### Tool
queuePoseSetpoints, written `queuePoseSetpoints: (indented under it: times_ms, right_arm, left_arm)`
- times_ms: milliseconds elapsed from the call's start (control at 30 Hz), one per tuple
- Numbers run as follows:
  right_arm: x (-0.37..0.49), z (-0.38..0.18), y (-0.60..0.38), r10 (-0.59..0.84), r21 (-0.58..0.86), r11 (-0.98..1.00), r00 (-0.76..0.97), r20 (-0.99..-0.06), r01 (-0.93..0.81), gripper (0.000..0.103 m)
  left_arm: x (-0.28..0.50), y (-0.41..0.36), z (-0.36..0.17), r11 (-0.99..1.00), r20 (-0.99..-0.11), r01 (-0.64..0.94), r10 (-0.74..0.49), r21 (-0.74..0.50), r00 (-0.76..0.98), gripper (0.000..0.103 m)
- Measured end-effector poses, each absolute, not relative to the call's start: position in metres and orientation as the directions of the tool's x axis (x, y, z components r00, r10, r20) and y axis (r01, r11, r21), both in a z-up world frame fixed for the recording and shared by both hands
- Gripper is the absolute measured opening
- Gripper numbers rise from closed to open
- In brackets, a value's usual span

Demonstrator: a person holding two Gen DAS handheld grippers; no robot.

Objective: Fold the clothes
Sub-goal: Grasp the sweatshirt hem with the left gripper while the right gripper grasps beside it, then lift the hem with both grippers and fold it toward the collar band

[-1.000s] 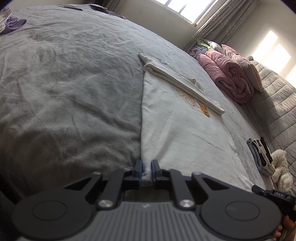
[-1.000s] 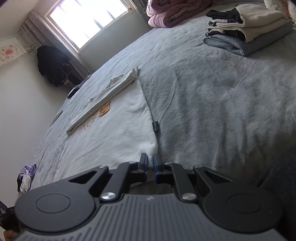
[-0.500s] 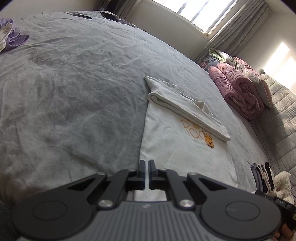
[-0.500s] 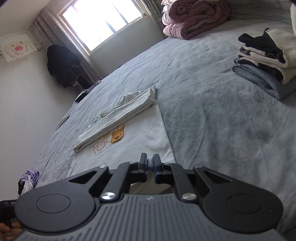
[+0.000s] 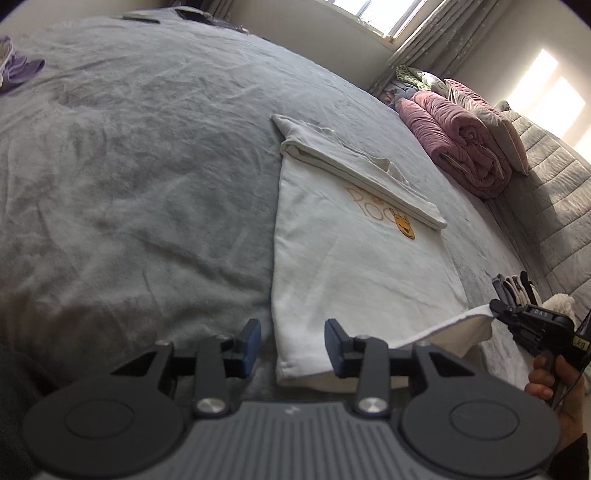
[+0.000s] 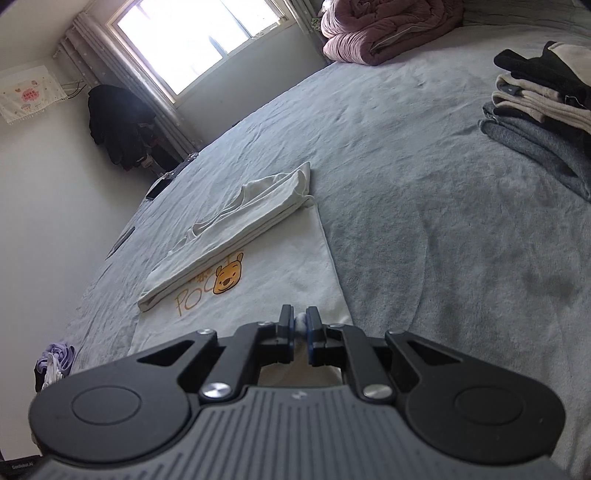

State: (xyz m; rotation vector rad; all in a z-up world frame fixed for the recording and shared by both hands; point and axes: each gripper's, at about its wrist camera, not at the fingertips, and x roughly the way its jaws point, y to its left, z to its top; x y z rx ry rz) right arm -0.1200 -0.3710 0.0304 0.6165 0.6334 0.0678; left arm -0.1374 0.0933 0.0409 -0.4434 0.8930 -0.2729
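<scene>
The near hem of the white T-shirt (image 5: 354, 266) slipped out of sight under the left hand-held gripper (image 5: 292, 341), whose own body blocked the lowest strip of cloth; its blue-padded jaws stood wide apart, straddling the shirt's left edge and holding nothing. Over on the right, the right hand-held gripper (image 6: 302, 326) was pinched together on a small wad of the shirt's corner — only a pale nub showed between the pads, the rest hidden behind the black arms. From the left wrist view that corner hung lifted off the bed (image 5: 129, 166), with the person's hand (image 5: 554, 376) cut off at the frame edge. The shirt lay flat mid-bed, its top already folded down in a band across the print, so the orange lettering was half covered and only the bear face (image 6: 228, 278) read clearly. Well apart to the right sat a stack of folded clothes (image 6: 535, 110), partly cropped. A rolled pink quilt (image 6: 388, 26) lay at the far end, and a small purple garment (image 6: 61, 356) sat at the left margin, too crumpled to identify.
</scene>
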Motion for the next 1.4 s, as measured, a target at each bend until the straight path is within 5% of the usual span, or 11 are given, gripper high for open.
queuePoseSetpoints:
  times_ms: [200, 267, 300, 433, 933, 1067, 1333, 1400]
  right_arm:
    - [-0.148, 0.035, -0.379, 0.247, 0.599, 0.79, 0.825, -0.508, 0.132, 0.01]
    - [-0.16, 0.032, -0.38, 0.249, 0.614, 0.777, 0.825, -0.507, 0.143, 0.01]
    - [-0.166, 0.031, -0.38, 0.249, 0.621, 0.77, 0.825, -0.507, 0.149, 0.01]
    - [-0.189, 0.026, -0.385, 0.248, 0.649, 0.739, 0.823, -0.511, 0.18, 0.01]
    - [-0.216, 0.015, -0.38, 0.263, 0.646, 0.727, 0.775, -0.575, 0.232, 0.018]
    - [-0.212, 0.012, -0.376, 0.245, 0.605, 0.757, 0.753, -0.61, 0.244, 0.033]
    - [-0.21, 0.003, -0.373, 0.264, 0.623, 0.74, 0.742, -0.616, 0.254, 0.032]
    - [-0.21, 0.002, -0.37, 0.255, 0.615, 0.745, 0.742, -0.62, 0.258, 0.024]
  left_arm:
    - [-0.132, 0.092, 0.022, 0.841, -0.704, -0.007, -0.449, -0.542, 0.55, 0.049]
    - [-0.132, 0.086, 0.023, 0.85, -0.706, 0.016, -0.448, -0.527, 0.548, 0.035]
    - [-0.131, 0.084, 0.022, 0.86, -0.717, 0.019, -0.438, -0.511, 0.542, 0.02]
    - [-0.131, 0.084, 0.022, 0.869, -0.724, 0.027, -0.428, -0.494, 0.54, 0.013]
    - [-0.132, 0.089, 0.024, 0.861, -0.707, 0.051, -0.448, -0.506, 0.548, 0.011]
    - [-0.131, 0.089, 0.022, 0.857, -0.704, 0.055, -0.455, -0.512, 0.546, 0.012]
    - [-0.131, 0.086, 0.016, 0.854, -0.697, 0.067, -0.464, -0.516, 0.546, 0.012]
    - [-0.133, 0.083, 0.015, 0.86, -0.695, 0.079, -0.458, -0.503, 0.554, 0.012]
